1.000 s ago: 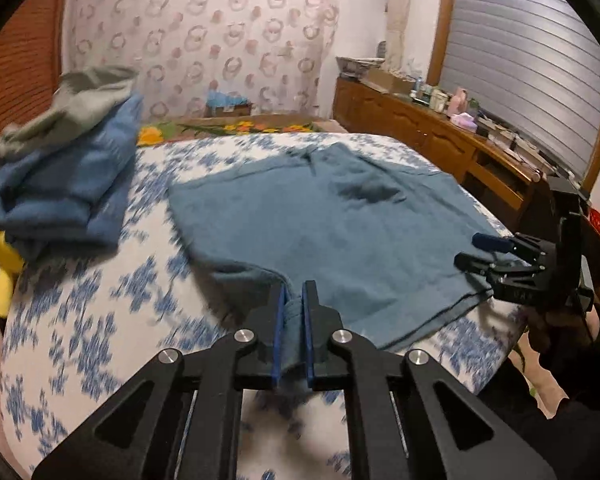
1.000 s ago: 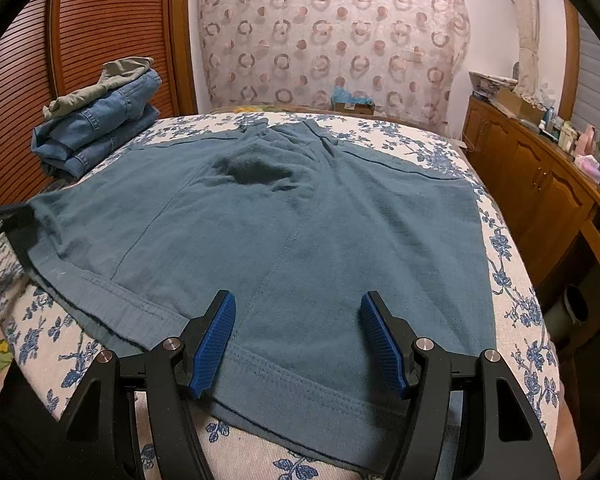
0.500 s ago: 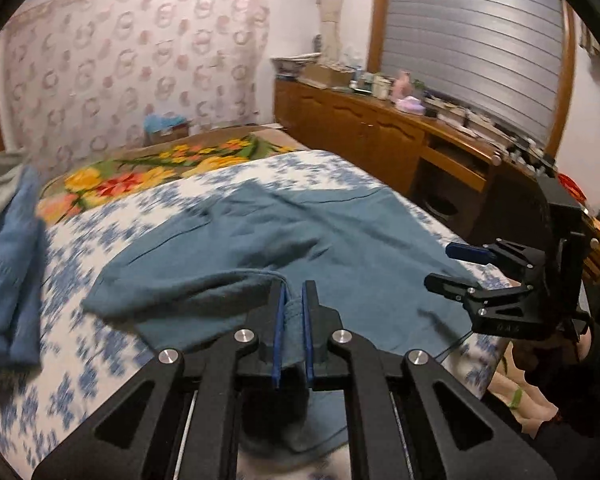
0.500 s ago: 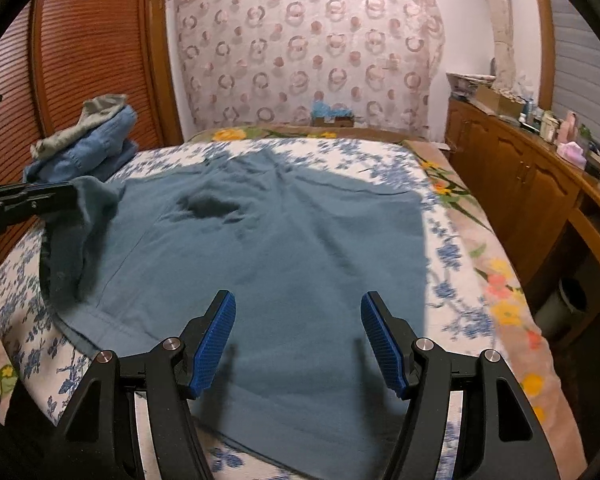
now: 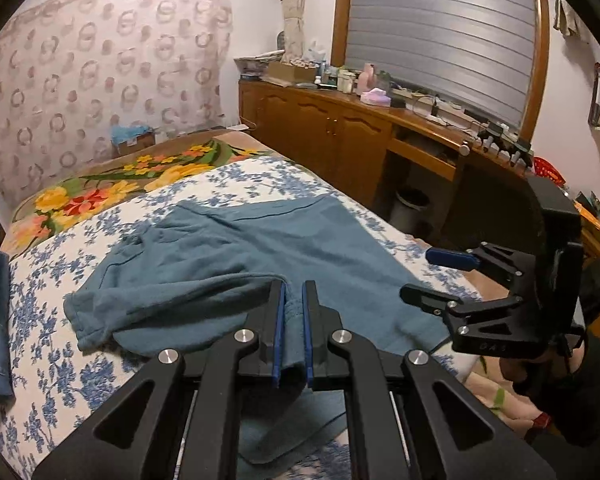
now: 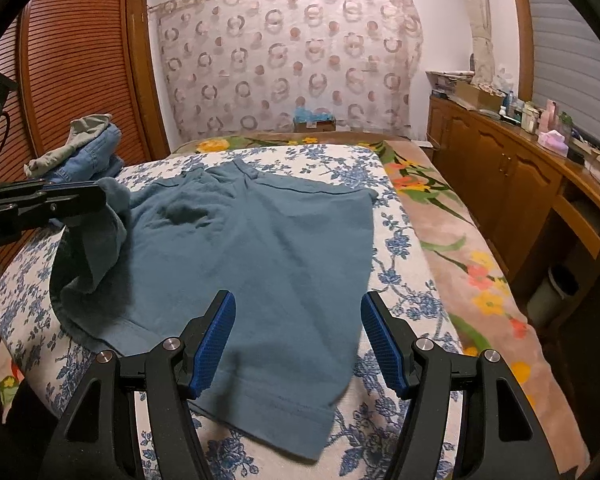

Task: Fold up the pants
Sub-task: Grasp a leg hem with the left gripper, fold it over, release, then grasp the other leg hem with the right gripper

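My left gripper (image 5: 291,336) pinches the teal cotton pants (image 6: 260,248) at lower centre; my right gripper (image 6: 298,340) hangs wide above them.

Teal pants (image 6: 260,248), blue-floral white sheet (image 6: 400,280)

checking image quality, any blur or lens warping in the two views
Left wrist view: strong fisheye bend in the window shutter, dark vignette corners, pants fairly sharp. Right wrist view: same warped edges, pants hem soft, shadow under the left gripper.
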Demonstrator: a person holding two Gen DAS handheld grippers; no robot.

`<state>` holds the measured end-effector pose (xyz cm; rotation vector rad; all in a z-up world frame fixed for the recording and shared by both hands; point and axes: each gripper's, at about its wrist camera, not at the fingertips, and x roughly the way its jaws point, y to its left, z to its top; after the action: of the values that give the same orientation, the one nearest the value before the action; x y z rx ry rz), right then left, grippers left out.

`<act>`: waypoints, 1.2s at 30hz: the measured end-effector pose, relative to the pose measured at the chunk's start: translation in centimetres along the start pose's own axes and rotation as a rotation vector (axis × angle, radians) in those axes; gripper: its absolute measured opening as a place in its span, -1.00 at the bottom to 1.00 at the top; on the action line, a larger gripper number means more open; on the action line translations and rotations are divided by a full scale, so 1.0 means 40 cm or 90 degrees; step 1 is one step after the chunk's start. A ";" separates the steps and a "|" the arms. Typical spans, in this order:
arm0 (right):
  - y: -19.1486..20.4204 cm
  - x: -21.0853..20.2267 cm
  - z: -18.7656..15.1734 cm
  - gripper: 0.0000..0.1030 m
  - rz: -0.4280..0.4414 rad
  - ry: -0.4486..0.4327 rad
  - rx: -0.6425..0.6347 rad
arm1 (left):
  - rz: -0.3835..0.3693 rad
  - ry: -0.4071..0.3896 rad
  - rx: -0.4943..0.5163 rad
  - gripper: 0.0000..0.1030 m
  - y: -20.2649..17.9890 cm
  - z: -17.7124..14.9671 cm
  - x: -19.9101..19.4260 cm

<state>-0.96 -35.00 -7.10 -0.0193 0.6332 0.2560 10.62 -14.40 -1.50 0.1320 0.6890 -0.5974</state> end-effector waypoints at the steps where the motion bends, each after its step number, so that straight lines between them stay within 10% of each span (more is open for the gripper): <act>1: 0.002 -0.003 0.001 0.30 0.001 -0.002 0.002 | -0.003 0.000 0.002 -0.83 -0.007 0.005 -0.001; 8: -0.021 -0.019 -0.012 0.30 -0.008 -0.013 0.009 | 0.012 0.006 0.008 -0.79 -0.045 0.035 0.013; 15: -0.022 -0.038 -0.023 0.30 -0.015 -0.030 0.010 | 0.028 -0.013 0.010 0.02 -0.037 0.032 0.000; 36: 0.117 0.068 -0.002 -0.04 0.099 0.001 -0.057 | 0.116 0.038 -0.077 0.03 0.149 -0.150 -0.017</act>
<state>-0.04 -29.86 -8.49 -0.0570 0.6251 0.4350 10.17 -7.32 -6.16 0.0993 0.7604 -0.3768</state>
